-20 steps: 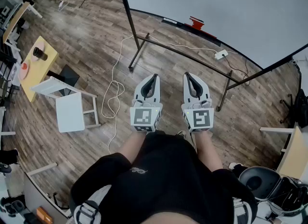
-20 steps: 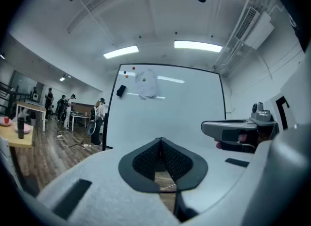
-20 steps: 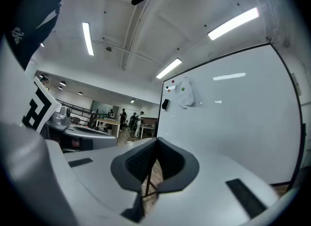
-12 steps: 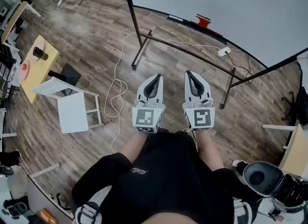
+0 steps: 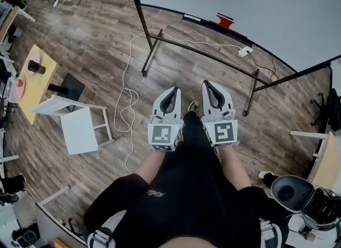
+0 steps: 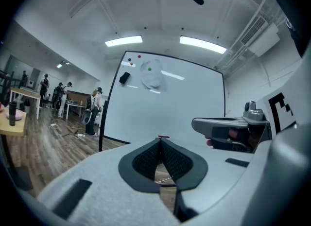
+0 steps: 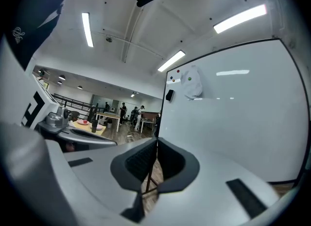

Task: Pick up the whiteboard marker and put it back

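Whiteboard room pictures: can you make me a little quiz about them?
1. True or false: the left gripper holds a marker.
2. The jaws of the right gripper are: A shut, B wide open, C round a bottle.
3. What colour is the top of the small table at the head view's left?
Key: 1 false; 2 A; 3 yellow.

Legible text check: nothing readable from where I stand.
White marker cube on the left gripper and its twin cube on the right gripper: black-and-white square patterns, not letters. Small pale script logo on the person's black shirt: too small to read.
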{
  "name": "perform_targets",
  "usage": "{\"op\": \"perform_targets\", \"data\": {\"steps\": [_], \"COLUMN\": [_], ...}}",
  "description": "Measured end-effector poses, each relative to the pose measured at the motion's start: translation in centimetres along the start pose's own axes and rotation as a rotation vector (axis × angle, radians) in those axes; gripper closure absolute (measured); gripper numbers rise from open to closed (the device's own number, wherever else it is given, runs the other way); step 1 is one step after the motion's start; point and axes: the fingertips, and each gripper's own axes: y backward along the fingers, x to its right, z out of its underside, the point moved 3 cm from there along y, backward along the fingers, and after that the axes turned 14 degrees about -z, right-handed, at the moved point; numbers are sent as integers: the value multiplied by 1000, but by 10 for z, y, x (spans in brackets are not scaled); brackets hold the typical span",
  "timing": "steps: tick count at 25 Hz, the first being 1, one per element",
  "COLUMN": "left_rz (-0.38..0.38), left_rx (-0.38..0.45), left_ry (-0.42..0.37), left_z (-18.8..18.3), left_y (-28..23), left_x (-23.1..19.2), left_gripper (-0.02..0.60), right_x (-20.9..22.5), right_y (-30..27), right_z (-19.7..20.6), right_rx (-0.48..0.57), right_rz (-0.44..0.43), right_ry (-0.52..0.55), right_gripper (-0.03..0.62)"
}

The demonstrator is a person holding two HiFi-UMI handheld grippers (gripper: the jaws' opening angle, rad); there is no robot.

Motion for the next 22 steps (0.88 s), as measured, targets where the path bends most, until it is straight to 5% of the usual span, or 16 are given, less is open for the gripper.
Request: {"op": "perform_targets", "data": {"steps": [10, 22], "left_rz": [-50, 33], "left_rx": [-29, -123], "left_ry": [-57, -112], "left_z": [-23, -16], "left_y": [-116, -283], "left_x": [-30, 21], "left_gripper": [575, 574], "right_x": [79, 230], "right_y": [-103, -156], "right_z": [-5, 44], "right_rx": [46, -11], "right_rz": [-73, -56], "right_ry": [14, -91], "right_gripper": [591, 591]}}
